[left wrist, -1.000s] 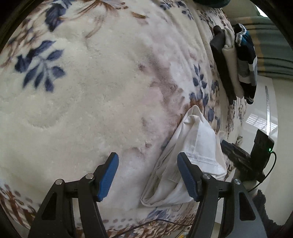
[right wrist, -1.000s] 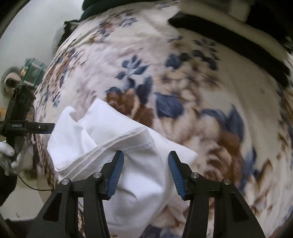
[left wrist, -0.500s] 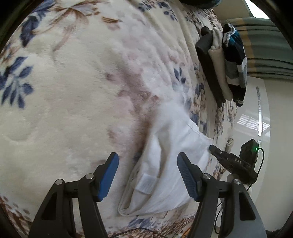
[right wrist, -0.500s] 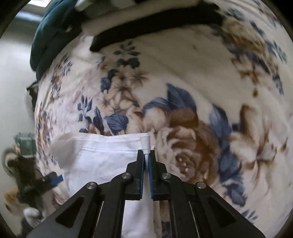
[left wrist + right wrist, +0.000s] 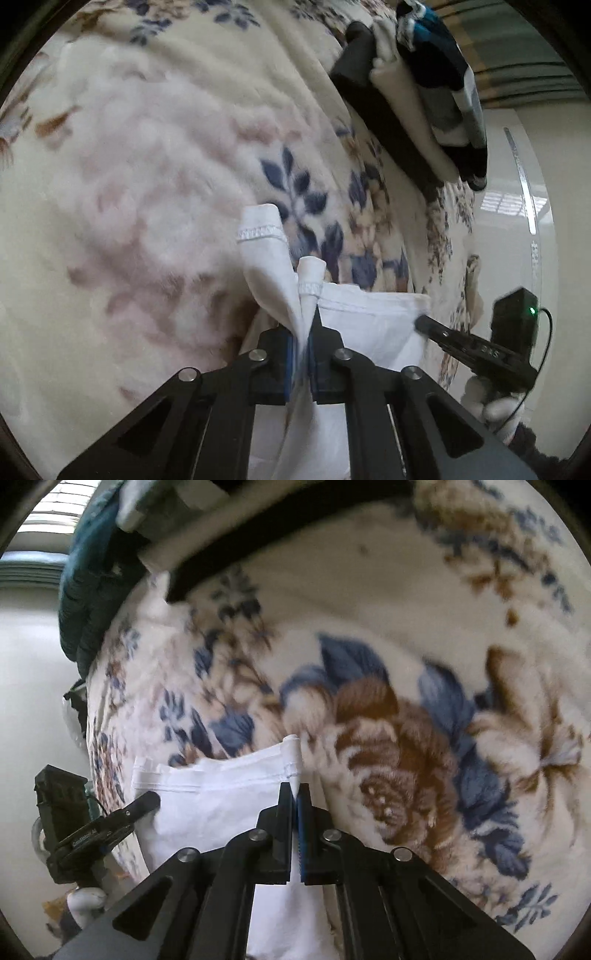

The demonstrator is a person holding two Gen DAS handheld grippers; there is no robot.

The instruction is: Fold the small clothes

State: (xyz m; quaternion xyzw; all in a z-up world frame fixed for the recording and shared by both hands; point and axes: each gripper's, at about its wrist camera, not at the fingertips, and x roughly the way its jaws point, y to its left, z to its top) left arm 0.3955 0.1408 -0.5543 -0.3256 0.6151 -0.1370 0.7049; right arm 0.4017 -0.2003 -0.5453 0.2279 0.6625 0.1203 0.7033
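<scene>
A small white garment [image 5: 369, 325] lies on a floral fleece blanket [image 5: 147, 184]. My left gripper [image 5: 303, 332] is shut on a bunched hem corner of the garment, and two hemmed tips stick up past the fingers. My right gripper [image 5: 295, 797] is shut on the other hemmed corner of the same white garment [image 5: 221, 797]. The cloth stretches between the two grippers. Each gripper shows in the other's view: the right one at the lower right [image 5: 421, 319], the left one at the lower left [image 5: 151, 799].
A stack of folded clothes, black, cream and blue-striped [image 5: 417, 92], lies at the blanket's far edge; it also shows in the right wrist view [image 5: 166, 535]. The blanket [image 5: 406, 664] ends near a pale glossy floor [image 5: 517, 258].
My left gripper went from open beside the garment to shut on its hem corner. My right gripper closed on the other corner earlier and still holds it, with the cloth now drawn out between them.
</scene>
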